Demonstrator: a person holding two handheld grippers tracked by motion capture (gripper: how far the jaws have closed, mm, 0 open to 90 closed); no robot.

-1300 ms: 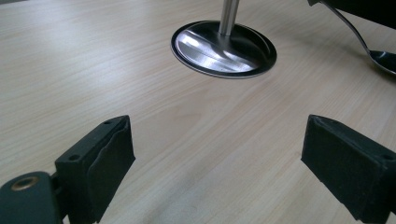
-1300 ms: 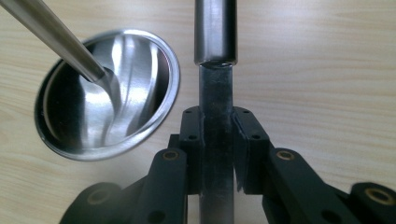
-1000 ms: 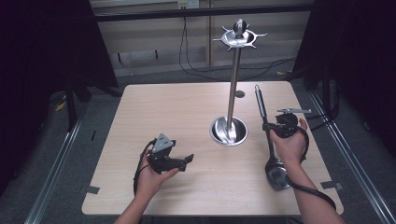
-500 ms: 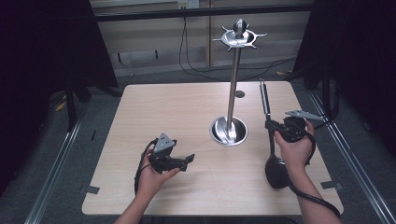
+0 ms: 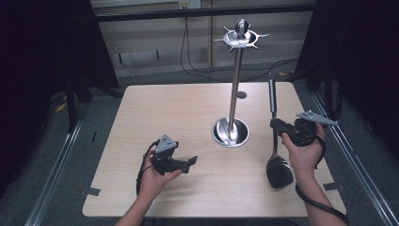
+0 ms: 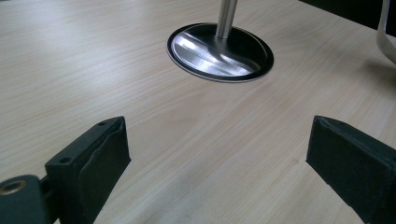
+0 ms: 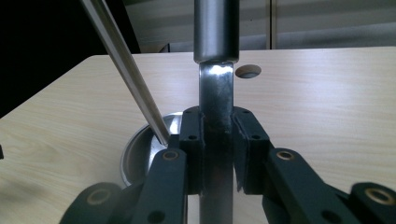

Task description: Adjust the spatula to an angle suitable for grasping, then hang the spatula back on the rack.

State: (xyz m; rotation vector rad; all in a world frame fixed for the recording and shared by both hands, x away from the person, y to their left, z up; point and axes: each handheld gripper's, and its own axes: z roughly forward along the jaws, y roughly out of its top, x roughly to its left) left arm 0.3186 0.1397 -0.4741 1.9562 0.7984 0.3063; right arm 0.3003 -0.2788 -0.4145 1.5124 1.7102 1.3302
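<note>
1. Steel utensil stand (image 5: pixel 230 132) rises from its round base near the middle of the pale wood worktop (image 5: pixel 174 108).
2. Right hand-held gripper (image 5: pixel 277 126), by the right edge, clamps a ladle (image 5: pixel 278 172) by its handle, bowl hanging low towards the near edge.
3. Left hand-held gripper (image 5: pixel 190 161) sits near the front edge, jaws spread wide, holding nothing.

Both grippers are chunky matte black plastic with linkage arms, and the right gripper (image 7: pixel 217 140) has brass-coloured bushings at the pivots plus small screw holes in its 2 jaw blocks. The left gripper (image 6: pixel 219 163) has 2 black rubbery pads (image 6: pixel 105 154) with a wrinkled face, and a grey 3-cornered plate (image 5: pixel 165 143) sits on top. Each one trails a black cable (image 5: pixel 320 205), and both forearms are bare, no sleeves.
</note>
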